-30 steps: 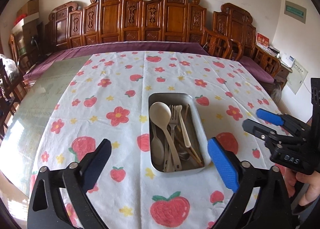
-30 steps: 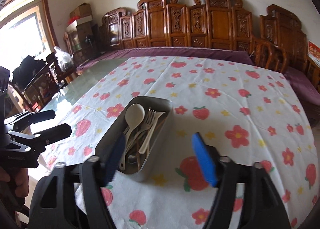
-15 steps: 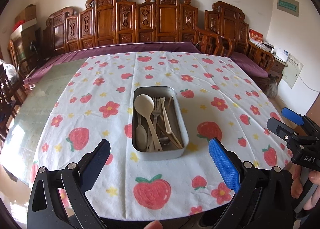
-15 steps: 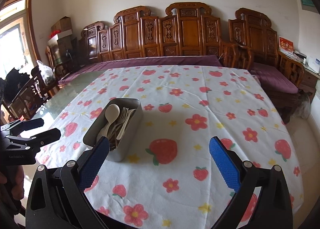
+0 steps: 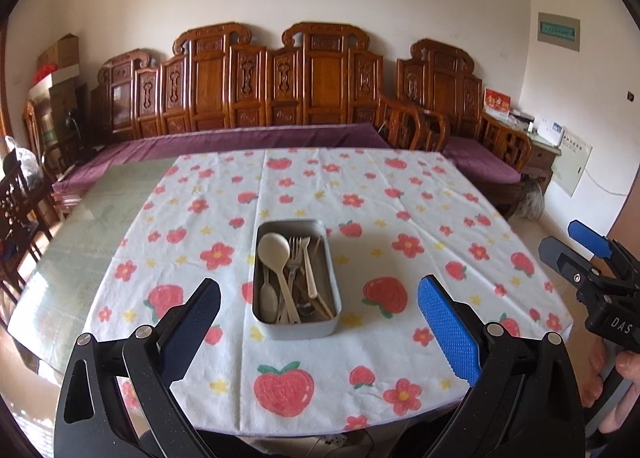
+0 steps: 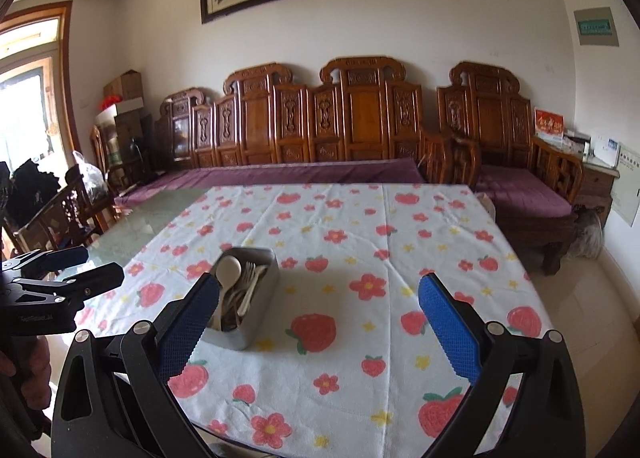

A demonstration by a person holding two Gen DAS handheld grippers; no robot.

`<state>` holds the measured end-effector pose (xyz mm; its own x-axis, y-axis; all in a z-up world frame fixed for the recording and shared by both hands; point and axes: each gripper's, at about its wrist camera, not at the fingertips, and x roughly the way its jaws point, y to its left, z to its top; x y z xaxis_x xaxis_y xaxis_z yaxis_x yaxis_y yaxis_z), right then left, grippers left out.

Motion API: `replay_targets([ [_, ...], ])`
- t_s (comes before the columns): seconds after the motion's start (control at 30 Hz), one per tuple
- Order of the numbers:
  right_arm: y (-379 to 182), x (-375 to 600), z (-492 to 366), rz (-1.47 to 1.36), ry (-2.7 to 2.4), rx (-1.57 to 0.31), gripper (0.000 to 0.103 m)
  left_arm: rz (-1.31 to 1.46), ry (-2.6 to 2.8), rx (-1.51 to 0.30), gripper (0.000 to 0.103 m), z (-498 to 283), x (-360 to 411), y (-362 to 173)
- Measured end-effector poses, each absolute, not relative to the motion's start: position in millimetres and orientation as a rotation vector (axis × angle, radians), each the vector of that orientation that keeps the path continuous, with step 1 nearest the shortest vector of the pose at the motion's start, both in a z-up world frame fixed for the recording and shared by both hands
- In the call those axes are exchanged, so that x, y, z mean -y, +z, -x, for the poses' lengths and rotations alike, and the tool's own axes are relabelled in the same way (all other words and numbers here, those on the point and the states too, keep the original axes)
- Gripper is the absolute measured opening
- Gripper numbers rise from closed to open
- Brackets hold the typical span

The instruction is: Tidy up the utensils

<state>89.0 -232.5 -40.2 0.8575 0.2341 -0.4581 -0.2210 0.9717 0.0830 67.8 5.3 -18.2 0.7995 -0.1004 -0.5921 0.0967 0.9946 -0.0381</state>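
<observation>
Worktop (image 5: 304, 181) under strawberry cloth, bare but for a tin (image 5: 295, 328) mid-cloth holding all utensils (image 5: 294, 278) in a jumble. Left gripper (image 5: 320, 332) and right gripper (image 6: 318, 332) held back off the near edge, jaws wide, empty. Either unsorted or already gathered.

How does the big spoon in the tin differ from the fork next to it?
The spoon is cream and looks plastic; the fork is shiny metal. The spoon has a wide round bowl; the fork ends in thin tines. The spoon lies slanted, the fork straighter. Both lie in the tin, heads at the far end.
</observation>
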Motion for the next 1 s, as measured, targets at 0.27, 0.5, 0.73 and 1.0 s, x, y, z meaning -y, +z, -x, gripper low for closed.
replay_targets([
  [0.27,8,233,-58,-0.007,0.229,-0.362,0.1,0.011,-0.097,-0.512,0.095,-38,-2,32],
  [0.5,26,240,-44,-0.01,0.22,-0.314,0.1,-0.001,-0.084,-0.457,0.095,-22,-1,51],
  [0.73,29,240,-41,-0.009,0.218,-0.312,0.1,-0.003,-0.087,-0.449,0.095,-18,0,53],
  [1.0,29,240,-41,-0.009,0.219,-0.314,0.1,-0.006,-0.087,-0.451,0.095,-17,2,52],
])
